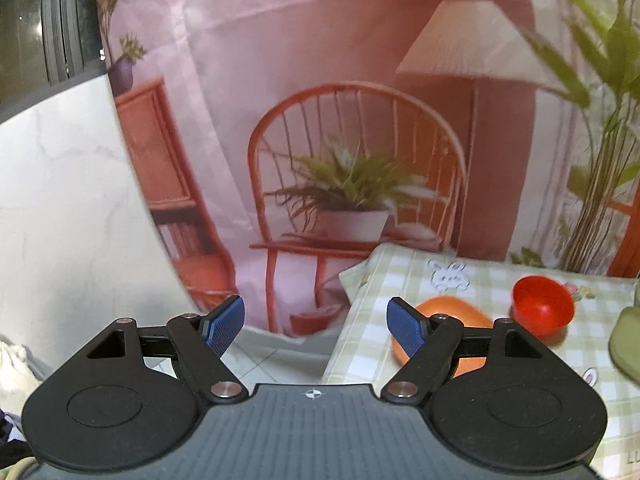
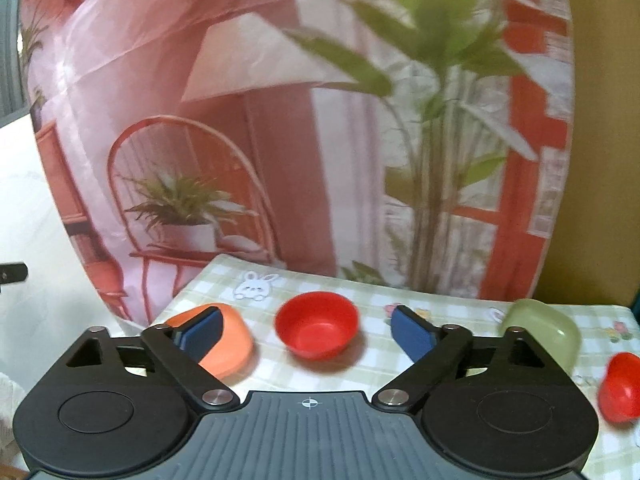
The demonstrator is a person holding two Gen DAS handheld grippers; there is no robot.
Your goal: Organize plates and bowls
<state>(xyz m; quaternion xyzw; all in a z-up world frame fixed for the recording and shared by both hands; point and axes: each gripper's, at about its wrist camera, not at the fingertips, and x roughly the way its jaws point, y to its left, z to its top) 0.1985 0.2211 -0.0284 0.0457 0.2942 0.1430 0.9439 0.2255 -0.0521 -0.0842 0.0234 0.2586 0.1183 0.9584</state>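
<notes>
Smooth round red bowl point(image 2: 317, 325) upright on checked green tablecloth point(image 2: 380, 360), orange bowl point(image 2: 228, 344) tipped beside it. Only right cam shows green bowl point(image 2: 548, 326) & 2nd red bowl point(image 2: 622, 386). Left gripper point(image 1: 316, 326) & right gripper point(image 2: 306, 332) fingers spread, empty

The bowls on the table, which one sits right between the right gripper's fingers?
The red bowl in the middle. The orange bowl sits behind the left finger, the green bowl off right.

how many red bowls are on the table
2. One red bowl sits mid-table between the orange dish and green dish; another red bowl lies at the right edge, partly cut off. More may be hidden.
</notes>
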